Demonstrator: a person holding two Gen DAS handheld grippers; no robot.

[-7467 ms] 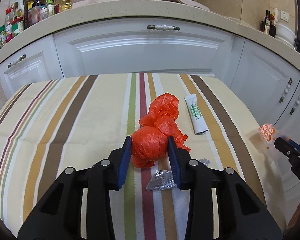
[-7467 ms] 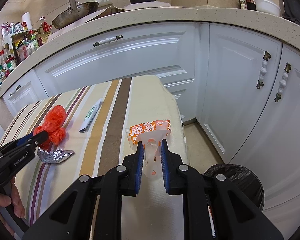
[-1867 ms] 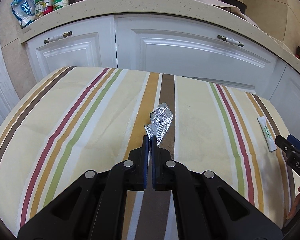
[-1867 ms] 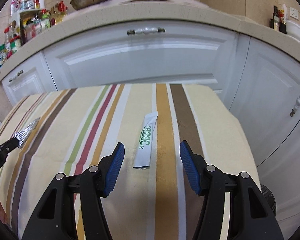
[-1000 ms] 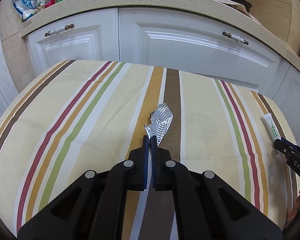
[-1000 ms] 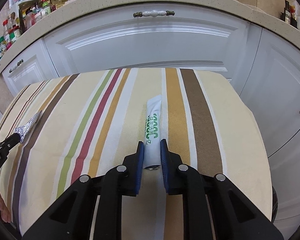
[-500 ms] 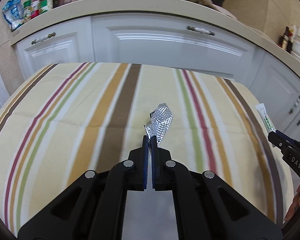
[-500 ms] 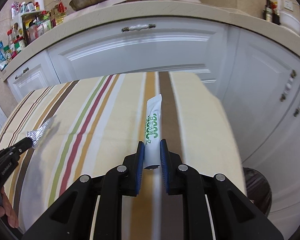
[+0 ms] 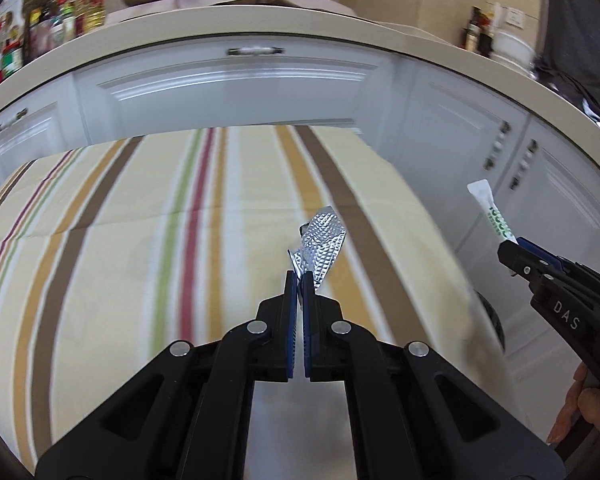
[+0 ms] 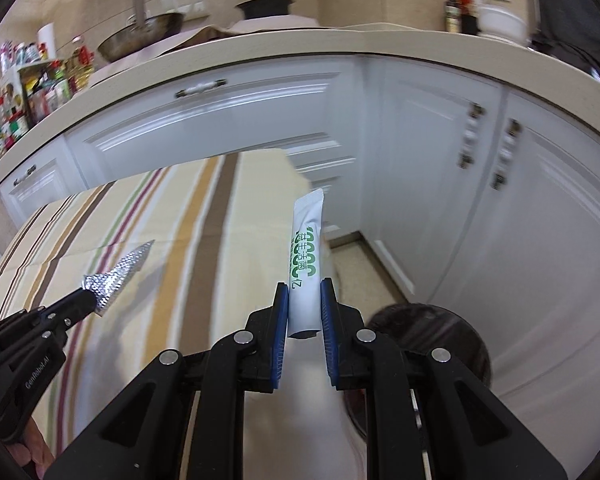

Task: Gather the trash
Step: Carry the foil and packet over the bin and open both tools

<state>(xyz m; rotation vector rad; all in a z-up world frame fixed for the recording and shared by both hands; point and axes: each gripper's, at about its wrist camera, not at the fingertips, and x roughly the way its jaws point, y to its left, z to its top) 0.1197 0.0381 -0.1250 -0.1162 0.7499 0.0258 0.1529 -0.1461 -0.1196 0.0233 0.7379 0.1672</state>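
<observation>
My left gripper (image 9: 299, 276) is shut on a crumpled silver foil wrapper (image 9: 324, 242) and holds it in the air above the striped tablecloth (image 9: 140, 240). My right gripper (image 10: 304, 292) is shut on a white sachet with green print (image 10: 306, 256), held upright past the table's right edge. The right gripper (image 9: 514, 246) with the sachet (image 9: 494, 214) shows at the right of the left wrist view. The left gripper (image 10: 86, 294) with the foil (image 10: 120, 272) shows at the left of the right wrist view. A black-lined trash bin (image 10: 432, 332) stands on the floor below the right gripper, partly hidden.
White cabinets (image 10: 440, 168) under a beige counter (image 9: 260, 24) curve round behind the table. On the counter are bottles and jars (image 10: 32, 84), a wok (image 10: 140, 36) and a black pot (image 10: 264, 6). Bare floor (image 10: 352, 256) lies between table and cabinets.
Both grippers have swung to the right with their loads. The sachet is now beyond the table's right edge, over the floor by the bin. Both grippers stay shut.
</observation>
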